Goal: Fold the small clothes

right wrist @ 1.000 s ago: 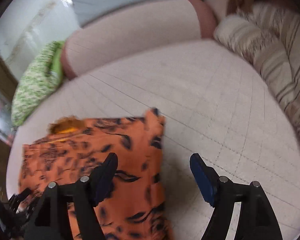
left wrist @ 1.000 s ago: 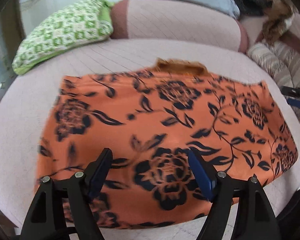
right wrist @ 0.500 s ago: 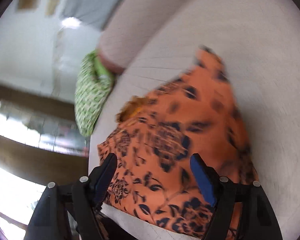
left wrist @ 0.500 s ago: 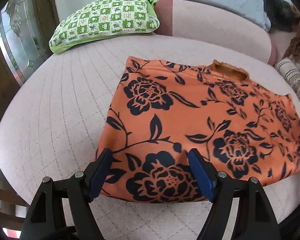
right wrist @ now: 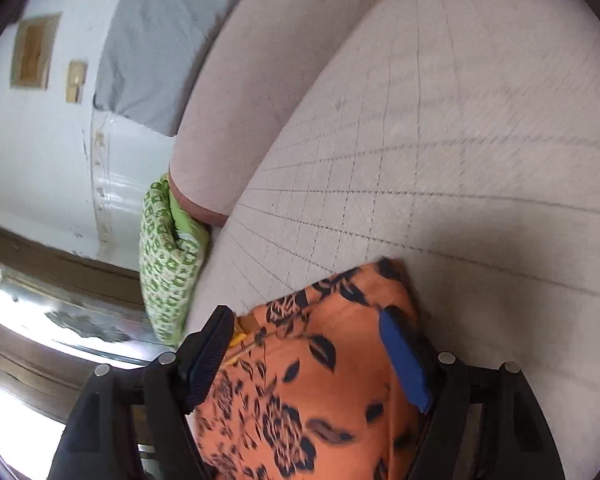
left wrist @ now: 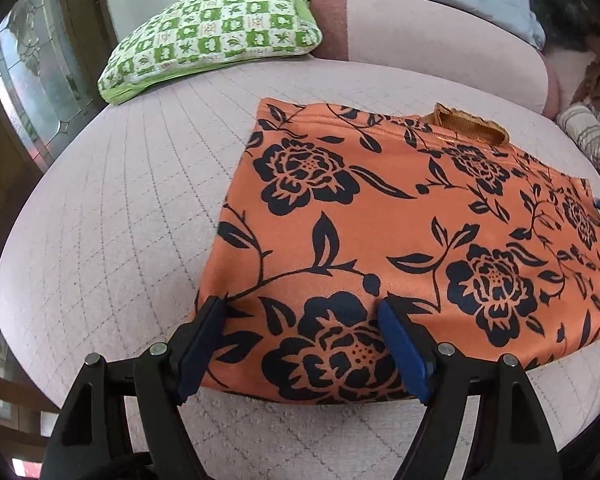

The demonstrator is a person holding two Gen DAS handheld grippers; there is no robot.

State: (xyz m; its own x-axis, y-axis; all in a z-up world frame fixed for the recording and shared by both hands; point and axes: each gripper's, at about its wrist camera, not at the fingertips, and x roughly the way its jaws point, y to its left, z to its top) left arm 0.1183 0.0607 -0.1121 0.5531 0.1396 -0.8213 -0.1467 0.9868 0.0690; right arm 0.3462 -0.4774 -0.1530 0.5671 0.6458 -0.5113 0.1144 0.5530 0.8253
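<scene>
Hovering with jaws spread wide, left gripper [left wrist: 300, 344] over near left corner of orange floral garment [left wrist: 400, 240], nothing gripped. Right gripper [right wrist: 304, 356] likewise wide apart over garment's far edge. Lying flat on quilted pink cushion [left wrist: 120, 220], green checked pillow [left wrist: 212, 28] behind.

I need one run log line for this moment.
left gripper: open, over orange floral garment | right gripper: open, over garment | surface: quilted cushion

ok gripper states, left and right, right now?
Left gripper: open, over the near edge of the orange garment, gripping nothing.
Right gripper: open, garment between its fingers, not clamped.
</scene>
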